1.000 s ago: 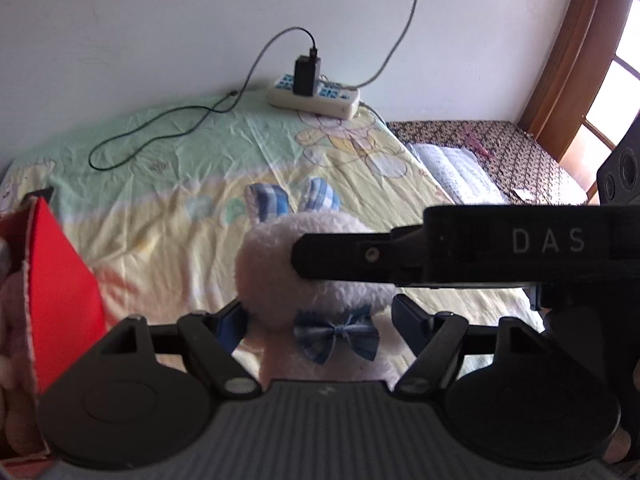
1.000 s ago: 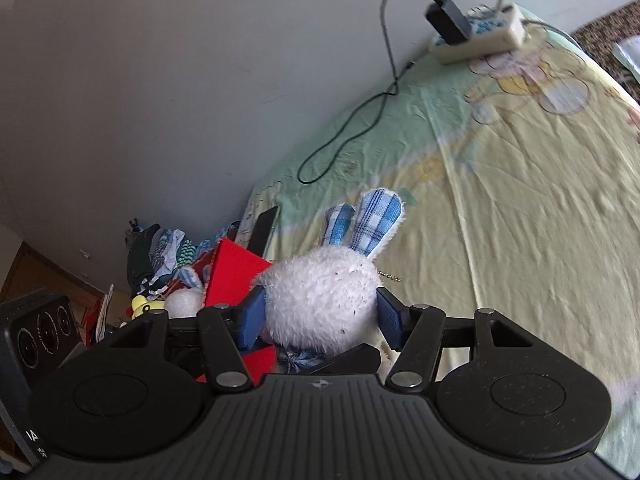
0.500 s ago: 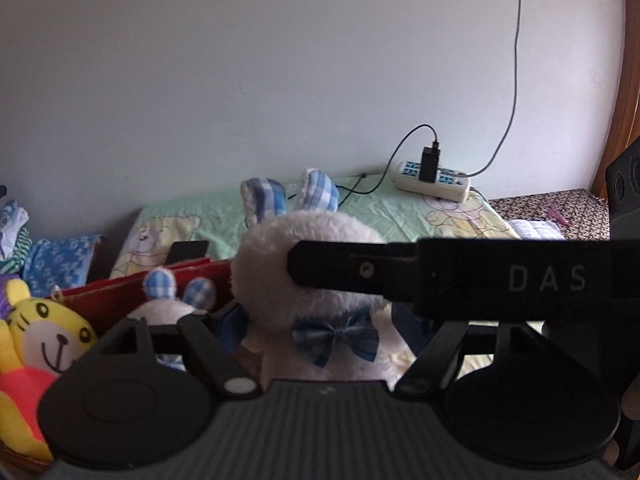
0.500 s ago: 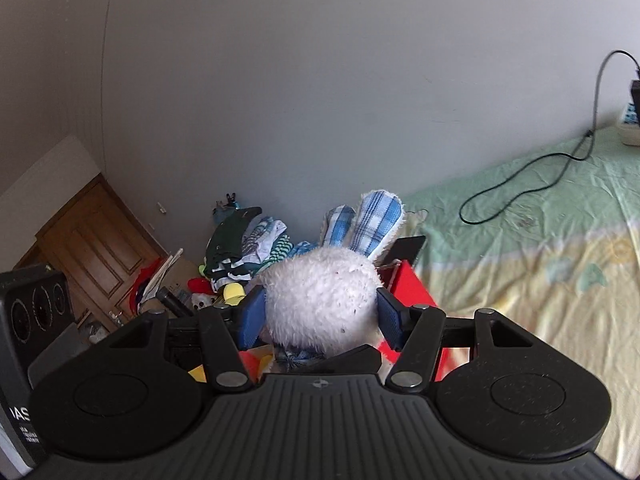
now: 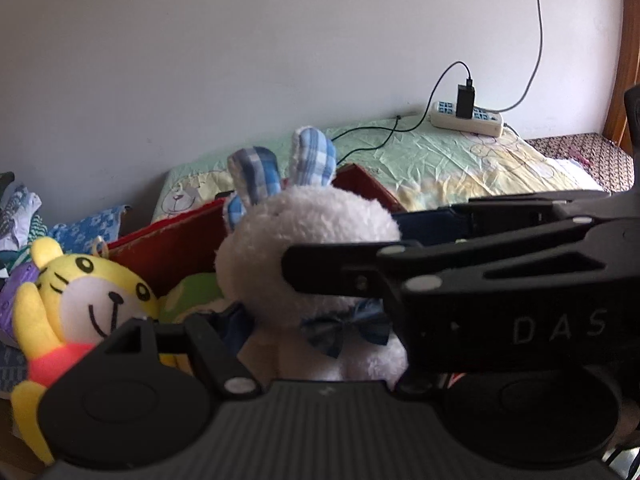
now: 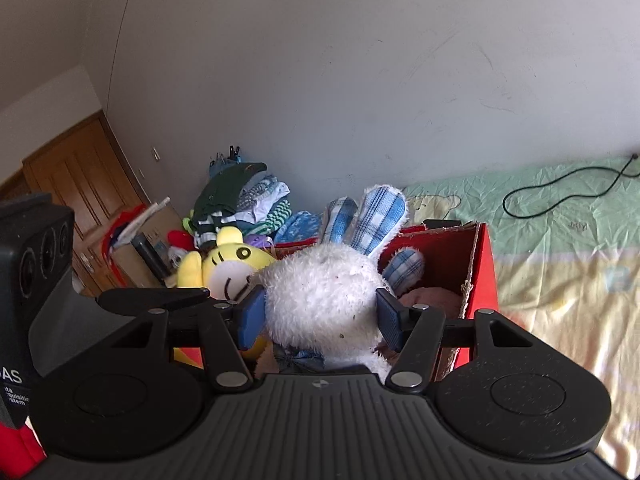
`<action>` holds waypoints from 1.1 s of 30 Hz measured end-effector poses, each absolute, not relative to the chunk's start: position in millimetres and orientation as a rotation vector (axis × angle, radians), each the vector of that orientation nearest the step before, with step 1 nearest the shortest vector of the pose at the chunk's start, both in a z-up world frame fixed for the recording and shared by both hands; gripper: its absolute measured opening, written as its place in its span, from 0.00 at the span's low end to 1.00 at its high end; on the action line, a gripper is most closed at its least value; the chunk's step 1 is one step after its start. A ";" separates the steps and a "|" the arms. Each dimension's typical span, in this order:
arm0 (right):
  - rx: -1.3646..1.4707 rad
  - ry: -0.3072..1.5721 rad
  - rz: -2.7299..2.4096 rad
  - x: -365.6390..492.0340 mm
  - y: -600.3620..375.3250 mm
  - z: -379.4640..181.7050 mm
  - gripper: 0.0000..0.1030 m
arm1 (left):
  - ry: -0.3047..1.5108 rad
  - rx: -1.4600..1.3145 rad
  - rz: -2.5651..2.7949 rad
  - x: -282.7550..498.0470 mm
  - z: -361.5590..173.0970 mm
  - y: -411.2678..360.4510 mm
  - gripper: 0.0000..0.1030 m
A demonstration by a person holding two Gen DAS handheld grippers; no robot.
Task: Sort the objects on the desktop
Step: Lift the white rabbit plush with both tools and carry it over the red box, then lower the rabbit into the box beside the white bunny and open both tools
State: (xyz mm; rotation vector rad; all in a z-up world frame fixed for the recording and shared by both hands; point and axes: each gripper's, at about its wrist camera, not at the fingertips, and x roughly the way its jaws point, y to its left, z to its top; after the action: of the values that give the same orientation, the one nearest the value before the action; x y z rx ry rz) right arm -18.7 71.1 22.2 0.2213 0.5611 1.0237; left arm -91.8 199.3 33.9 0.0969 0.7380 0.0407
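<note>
A white plush rabbit [image 5: 304,248] with blue checked ears and a blue bow tie is held by both grippers over an open red box [image 5: 172,240]. My left gripper [image 5: 312,332] grips its body low down; the right finger is hidden behind the other gripper. My right gripper [image 6: 320,316] is shut on the rabbit's head [image 6: 320,288], its blue pads [image 6: 250,316] pressing both sides. The red box [image 6: 480,264] holds a yellow tiger plush [image 5: 84,292], which also shows in the right wrist view [image 6: 228,264].
The box stands on a bed with a green and yellow sheet [image 5: 440,160]. A white power strip [image 5: 466,118] with a black charger and cable lies at the far edge by the wall. A pile of clothes [image 6: 240,200] and a wooden door [image 6: 76,176] are at the left.
Both grippers have carried the rabbit left from over the open bed sheet to above the red box; the tiger plush and box interior have come into view.
</note>
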 end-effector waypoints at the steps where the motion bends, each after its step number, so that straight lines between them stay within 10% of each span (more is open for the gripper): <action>1: 0.209 0.558 1.017 -19.4 71.3 21.9 0.59 | 0.737 0.107 0.028 -93.2 32.0 198.7 0.68; 14: 0.164 0.565 0.840 -38.8 70.5 37.3 0.74 | 0.741 0.112 -0.160 -101.5 30.2 198.1 0.64; 20: 0.204 0.617 0.767 -23.8 83.5 35.3 0.51 | 0.750 0.088 -0.197 -98.1 27.7 202.9 0.64; 33: 0.134 0.756 0.719 -27.0 96.3 27.6 0.48 | 0.763 0.003 -0.226 -104.9 29.4 231.4 0.80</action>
State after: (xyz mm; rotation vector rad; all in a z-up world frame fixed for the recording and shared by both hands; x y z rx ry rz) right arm -27.0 96.3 27.6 0.1342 0.7561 0.7192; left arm -104.9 231.4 29.4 0.0033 0.7634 -0.2265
